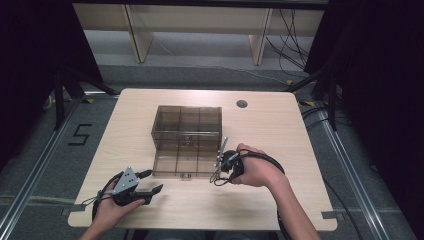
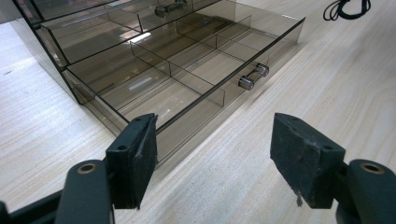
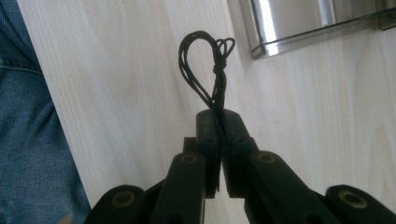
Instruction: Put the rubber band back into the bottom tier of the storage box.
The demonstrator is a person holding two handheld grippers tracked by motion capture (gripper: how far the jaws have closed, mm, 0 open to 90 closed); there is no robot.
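- Dark curtains close in both sides of the room, and a pale wooden table (image 1: 280, 135) stands on grey flooring, with light wooden furniture legs behind it.
- On the middle of the table sits a smoky see-through plastic organiser box (image 1: 187, 127) with drawers. Its bottom drawer (image 2: 187, 77) is pulled out toward the person, showing bare compartments split by thin dividers, with a small metal bar handle (image 2: 253, 76) on its front.
- A person's right hand (image 1: 257, 170) holds the right gripper (image 3: 218, 122) just beside the drawer's front right corner. The jaws are pressed together, pinching a small bundle of thin black cord (image 3: 205, 70); the looped end sticks out past the jaw tips, above the table.
- From the left gripper view, the same cord bundle (image 2: 348, 7) hangs well beyond the drawer.
- The left gripper (image 2: 212, 154) rests low near the drawer's front left corner, jaws spread wide with nothing between them.
- Judging by this, the cord is already picked up and the step in hand is carrying it to the open drawer.
- Next, the right gripper likely needs to move over a compartment, lower, and part its jaws so the cord drops inside. The left gripper looks placed to push the drawer shut afterwards.
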